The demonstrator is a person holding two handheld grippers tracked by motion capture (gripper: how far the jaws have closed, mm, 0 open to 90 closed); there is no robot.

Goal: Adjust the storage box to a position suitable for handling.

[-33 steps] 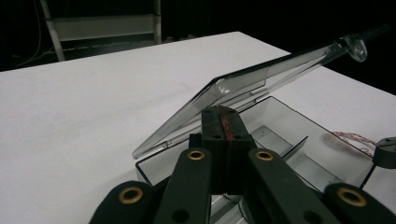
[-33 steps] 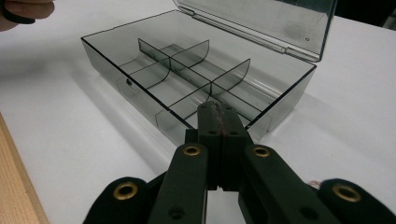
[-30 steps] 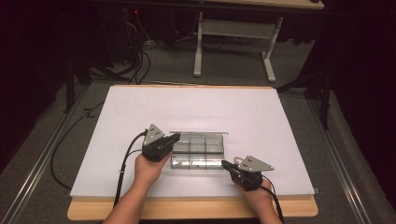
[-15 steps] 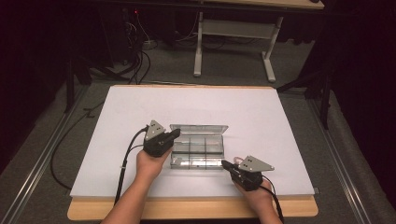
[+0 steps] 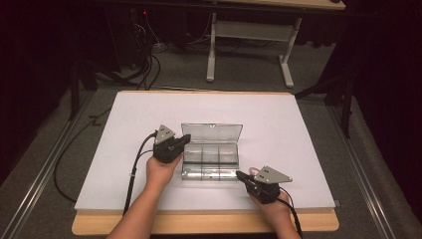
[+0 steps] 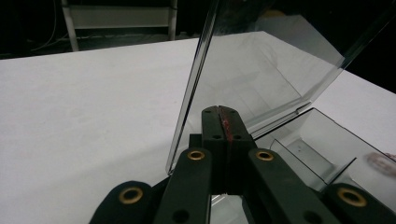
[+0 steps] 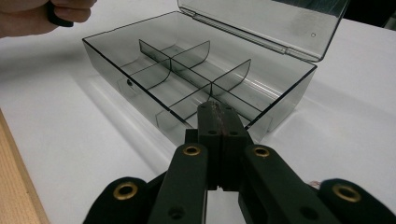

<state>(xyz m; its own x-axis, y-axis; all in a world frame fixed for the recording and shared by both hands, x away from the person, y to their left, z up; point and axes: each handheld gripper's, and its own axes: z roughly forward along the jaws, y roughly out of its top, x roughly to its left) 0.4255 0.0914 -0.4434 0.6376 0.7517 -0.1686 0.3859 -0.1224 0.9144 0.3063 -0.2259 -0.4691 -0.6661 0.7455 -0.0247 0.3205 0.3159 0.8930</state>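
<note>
A clear plastic compartment box (image 5: 209, 167) lies on the white table, and its lid (image 5: 211, 133) stands raised at the back. My left gripper (image 5: 186, 139) is shut with nothing in it, at the box's left end. In the left gripper view its tips (image 6: 219, 112) sit just inside the lid (image 6: 261, 70), near the lid's side edge. My right gripper (image 5: 239, 174) is shut and empty at the box's front right corner. In the right gripper view its tips (image 7: 215, 106) point at the box's near wall (image 7: 275, 121). The dividers (image 7: 187, 60) show bare compartments.
The white table top (image 5: 124, 149) has a wooden front edge (image 5: 199, 223). Black cables trail from both grippers toward the person. A hand (image 7: 42, 14) grips the left gripper beyond the box in the right gripper view. A table frame (image 5: 249, 45) stands on the floor behind.
The box lid has swung up and back from lying low over the box. My left gripper has moved slightly along with it. The right gripper has stayed put.
</note>
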